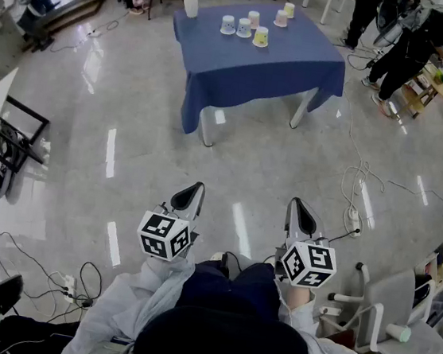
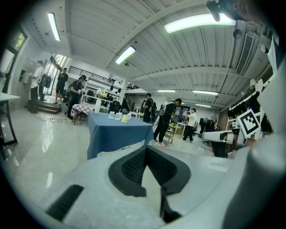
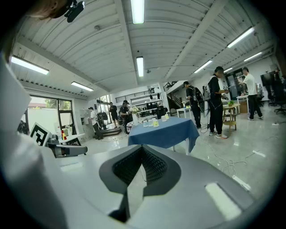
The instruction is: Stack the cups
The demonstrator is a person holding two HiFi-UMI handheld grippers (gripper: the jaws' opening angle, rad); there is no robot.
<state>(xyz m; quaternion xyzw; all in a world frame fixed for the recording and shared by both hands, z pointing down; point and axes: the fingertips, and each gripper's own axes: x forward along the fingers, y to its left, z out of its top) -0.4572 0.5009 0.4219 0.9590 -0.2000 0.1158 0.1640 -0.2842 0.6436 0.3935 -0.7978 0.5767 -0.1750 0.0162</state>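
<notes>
Head view — six cups (image 1: 244, 28), one vase (image 1: 191, 1) on table (image 1: 258, 72); left gripper (image 1: 195, 187), right gripper (image 1: 297, 203) jaws closed, empty.

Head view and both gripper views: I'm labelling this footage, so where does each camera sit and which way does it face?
Head view: on the person's head, looking steeply down over the floor to a blue table with cups; shows sleeves, left gripper, right gripper.
Left gripper view: on the left gripper, looking along its shut jaws toward the table.
Right gripper view: on the right gripper, looking along its shut jaws toward that table.
Shared: all three show the table and cups.
</notes>
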